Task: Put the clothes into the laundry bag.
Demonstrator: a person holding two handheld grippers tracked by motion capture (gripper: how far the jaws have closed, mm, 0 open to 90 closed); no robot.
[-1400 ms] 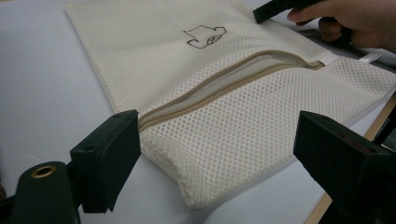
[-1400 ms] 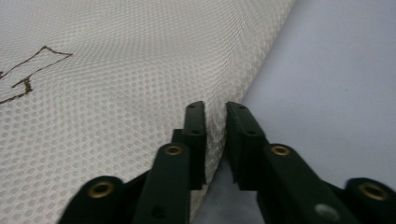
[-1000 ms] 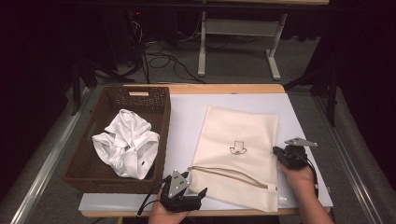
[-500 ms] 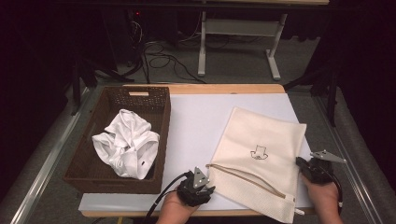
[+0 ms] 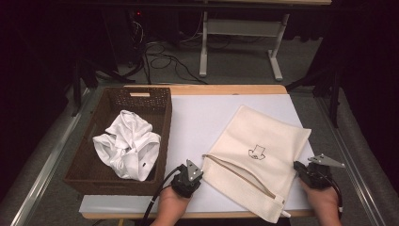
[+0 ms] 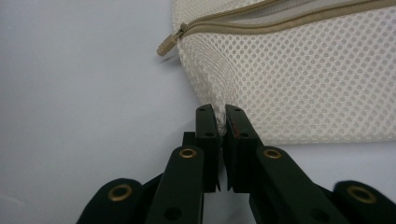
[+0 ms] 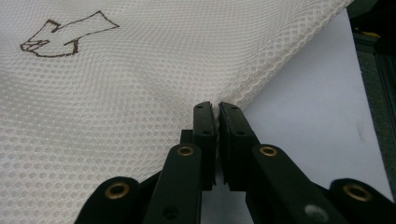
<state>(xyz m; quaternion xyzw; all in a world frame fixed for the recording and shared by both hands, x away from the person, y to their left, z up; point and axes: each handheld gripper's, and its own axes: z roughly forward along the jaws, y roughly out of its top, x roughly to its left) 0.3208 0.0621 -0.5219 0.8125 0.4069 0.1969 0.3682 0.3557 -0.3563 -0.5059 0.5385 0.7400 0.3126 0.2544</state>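
Both claws grip a cream mesh laundry bag (image 5: 258,157) lying skewed on the white tabletop (image 5: 197,117). The left claw (image 6: 219,119) is clenched on a pinch of mesh at the bag's near corner, just below the zipper pull (image 6: 166,45). The right claw (image 7: 215,114) is clamped on the bag's opposite edge, jaws nearly meeting over the fabric. A wicker basket (image 5: 160,101) holding white clothing (image 5: 126,143) sits to the left.

Dark room, grey floor (image 5: 244,61) (cables strewn), white desk legs (image 5: 203,47)
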